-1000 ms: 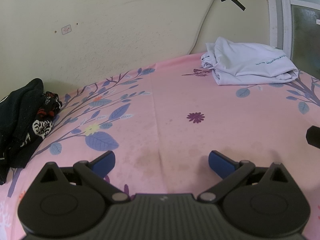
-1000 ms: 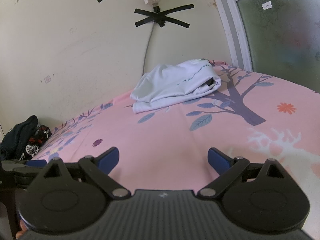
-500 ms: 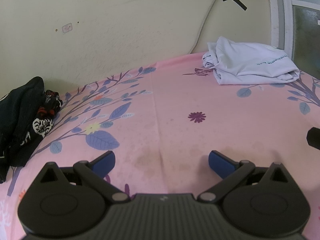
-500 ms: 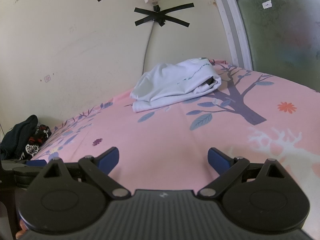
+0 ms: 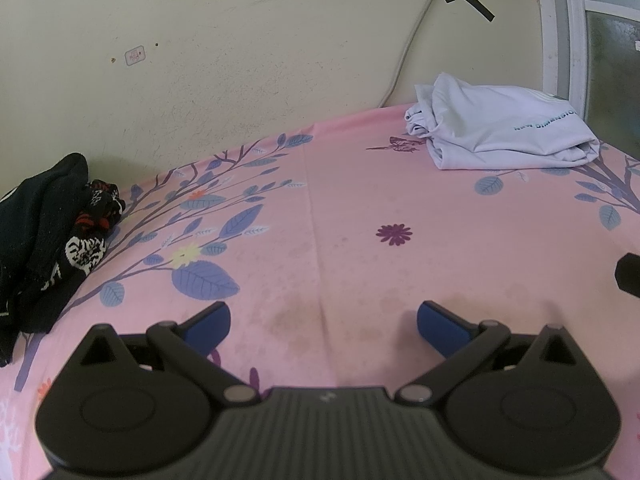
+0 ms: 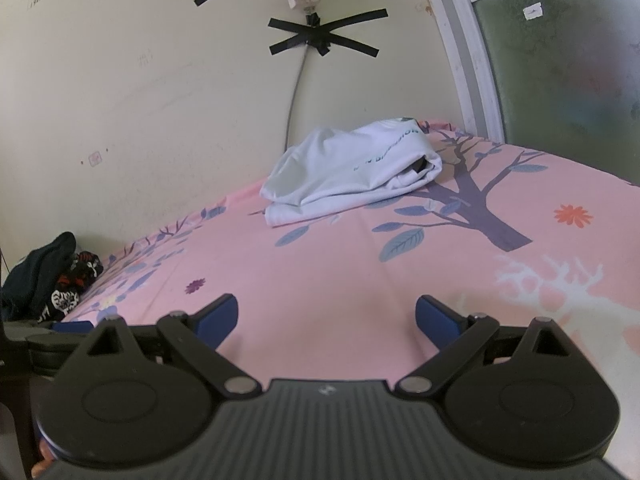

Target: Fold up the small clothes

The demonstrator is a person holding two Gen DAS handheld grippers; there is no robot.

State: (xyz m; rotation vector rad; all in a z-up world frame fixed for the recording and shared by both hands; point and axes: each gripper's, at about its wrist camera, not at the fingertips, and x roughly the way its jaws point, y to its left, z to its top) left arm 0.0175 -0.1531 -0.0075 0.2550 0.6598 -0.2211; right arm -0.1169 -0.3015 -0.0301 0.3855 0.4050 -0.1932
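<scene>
The pink bedsheet (image 5: 360, 208) lies bare between two heaps of clothes: a white shirt (image 5: 500, 136), already folded, sits at the far right by the wall, and a dark pile (image 5: 44, 232) of loose clothes lies at the left edge, its length running from near to far along that edge. Judging by that, the dark pile is what remains to fold, and it lies left of both tools, nearer the left gripper (image 5: 322, 322). The right gripper (image 6: 326, 318) is well apart from it; both hover over bare sheet, jaws spread wide, holding nothing.
</scene>
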